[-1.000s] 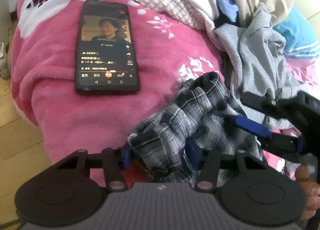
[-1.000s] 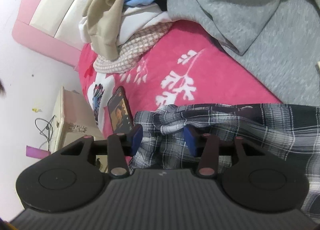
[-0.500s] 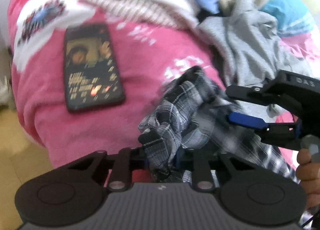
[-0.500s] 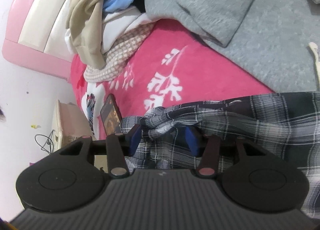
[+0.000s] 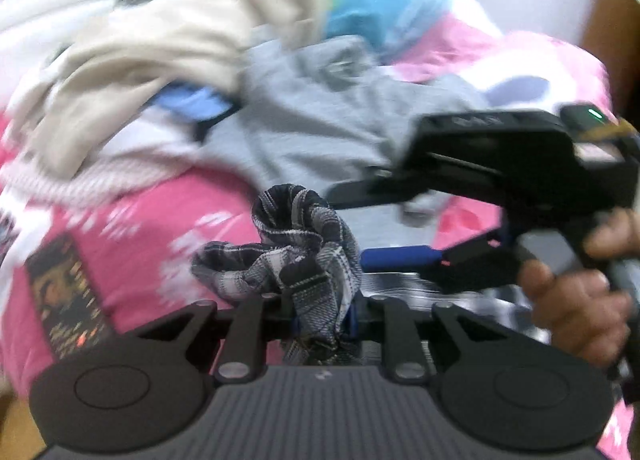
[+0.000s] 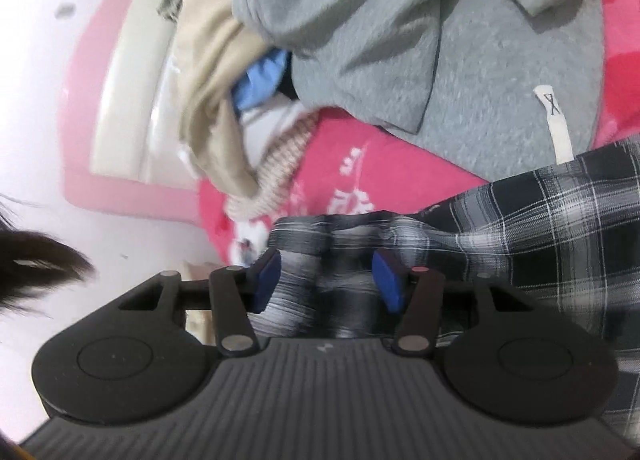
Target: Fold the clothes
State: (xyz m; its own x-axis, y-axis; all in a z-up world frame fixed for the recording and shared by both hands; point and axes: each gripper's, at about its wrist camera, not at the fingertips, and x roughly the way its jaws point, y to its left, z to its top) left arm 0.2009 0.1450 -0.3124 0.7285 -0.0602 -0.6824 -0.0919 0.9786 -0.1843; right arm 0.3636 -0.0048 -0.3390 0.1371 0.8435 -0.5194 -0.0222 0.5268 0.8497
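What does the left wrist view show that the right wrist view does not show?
Only the left wrist view shows the phone, the right hand and the left gripper shut on bunched plaid garment. Only the right wrist view shows the pink headboard and a white label on the grey garment. Both show the right gripper, its jaws opening around plaid cloth, and the pink blanket.

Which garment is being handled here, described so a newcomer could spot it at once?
Start at the pink blanket covering the bed, below the heap of loose clothes. At its near edge, the plaid garment is bunched in the left tool. It is the only black-and-white checked piece; the grey garment and beige garment behind are plain.
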